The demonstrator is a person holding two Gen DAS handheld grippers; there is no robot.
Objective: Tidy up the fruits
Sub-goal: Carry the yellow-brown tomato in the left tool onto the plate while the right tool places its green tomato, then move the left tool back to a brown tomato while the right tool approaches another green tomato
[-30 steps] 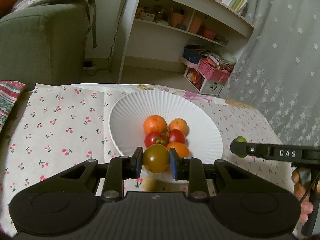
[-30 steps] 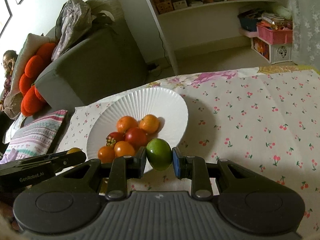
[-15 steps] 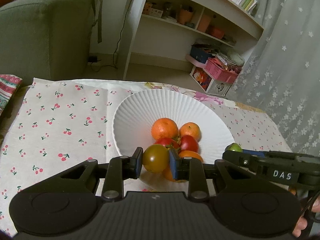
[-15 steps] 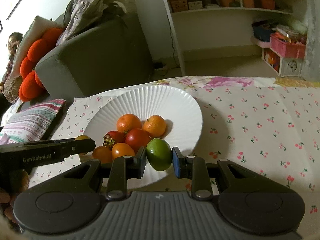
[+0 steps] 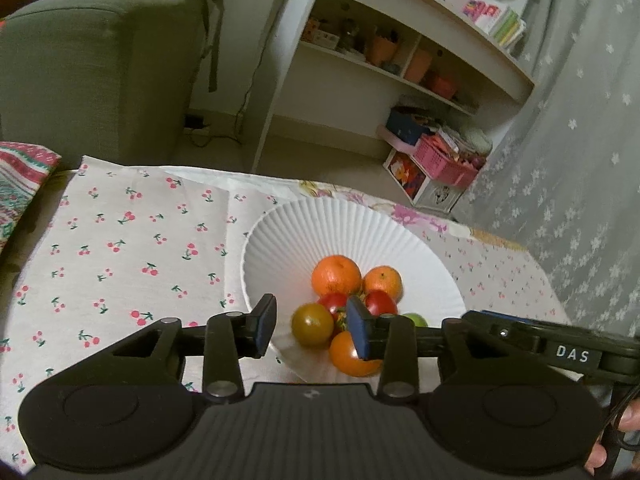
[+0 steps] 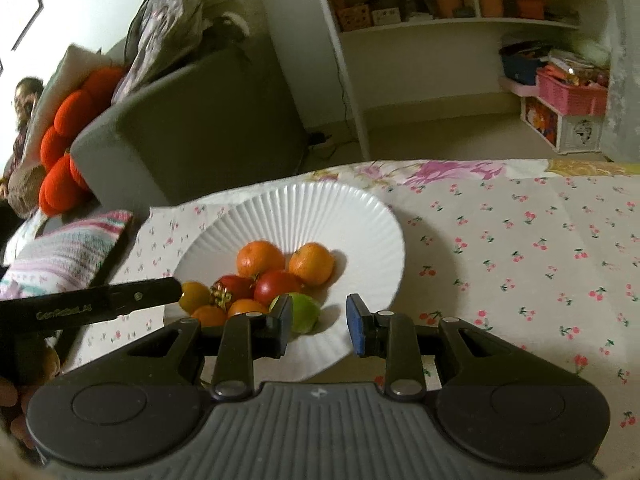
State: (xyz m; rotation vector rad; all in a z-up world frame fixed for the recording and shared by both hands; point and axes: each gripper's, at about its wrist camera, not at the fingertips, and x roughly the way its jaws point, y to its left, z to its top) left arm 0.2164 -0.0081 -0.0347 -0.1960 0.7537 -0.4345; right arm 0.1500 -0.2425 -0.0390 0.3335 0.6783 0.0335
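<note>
A white ribbed plate holds two oranges, red tomatoes and an orange tomato. My left gripper hangs over the plate's near rim with its jaws opening. A yellow-green tomato rests on the plate between them, free of the pads. My right gripper is also opening. A green lime lies on the plate beside its left pad, not pressed. Each view shows the other gripper's finger at its edge: the right gripper and the left gripper.
A cherry-print cloth covers the table. Behind it stand a grey sofa, a white shelf unit and a pink basket. A lace curtain hangs at the right. A striped cushion and a seated person are at far left.
Both grippers came forward over the plate and opened. The yellow-green tomato and the lime were let go and now lie on the plate.
</note>
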